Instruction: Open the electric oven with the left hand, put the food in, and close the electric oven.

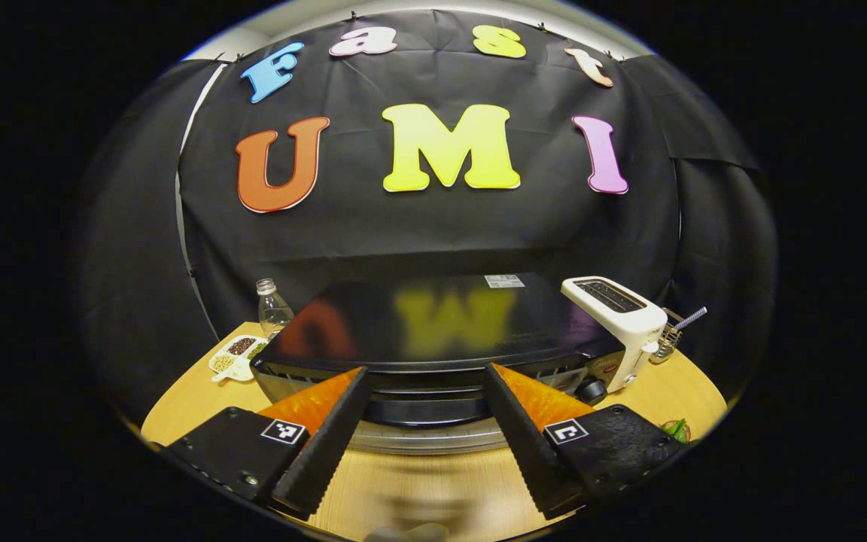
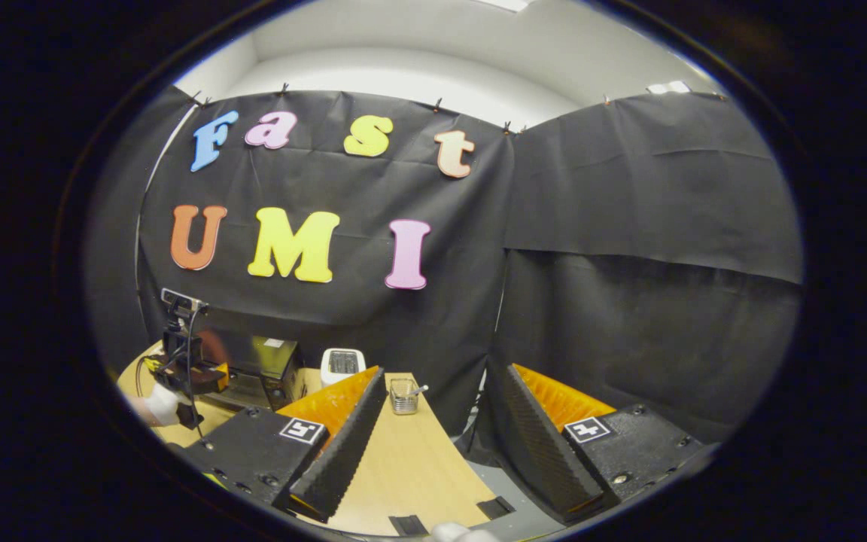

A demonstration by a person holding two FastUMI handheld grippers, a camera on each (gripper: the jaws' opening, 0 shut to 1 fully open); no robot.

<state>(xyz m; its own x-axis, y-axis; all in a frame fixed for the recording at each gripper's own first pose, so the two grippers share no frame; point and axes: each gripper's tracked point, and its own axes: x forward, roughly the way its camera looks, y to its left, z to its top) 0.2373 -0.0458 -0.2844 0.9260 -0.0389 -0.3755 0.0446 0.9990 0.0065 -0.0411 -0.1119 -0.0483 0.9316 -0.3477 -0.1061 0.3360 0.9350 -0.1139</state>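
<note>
Oven (image 1: 433, 331) sat mid-table (image 1: 433, 482), door shut and facing me, so I had it squared up dead ahead. Toaster (image 1: 618, 316) stood just beside its right end, water bottle (image 1: 272, 307) and snack tray (image 1: 236, 357) off its left. Left gripper (image 1: 426, 421) was spread wide with nothing held, fingers framing the door handle (image 1: 422, 410), my guess for a pull. Right gripper (image 2: 441, 444) was also wide and empty, parked over the table's right edge, clear of the door swing. Green food (image 1: 676, 429) lay at the right edge.

Mock kitchen booth: oven (image 1: 433, 339), toaster (image 1: 618, 316) on wood table (image 1: 411, 489).
</note>
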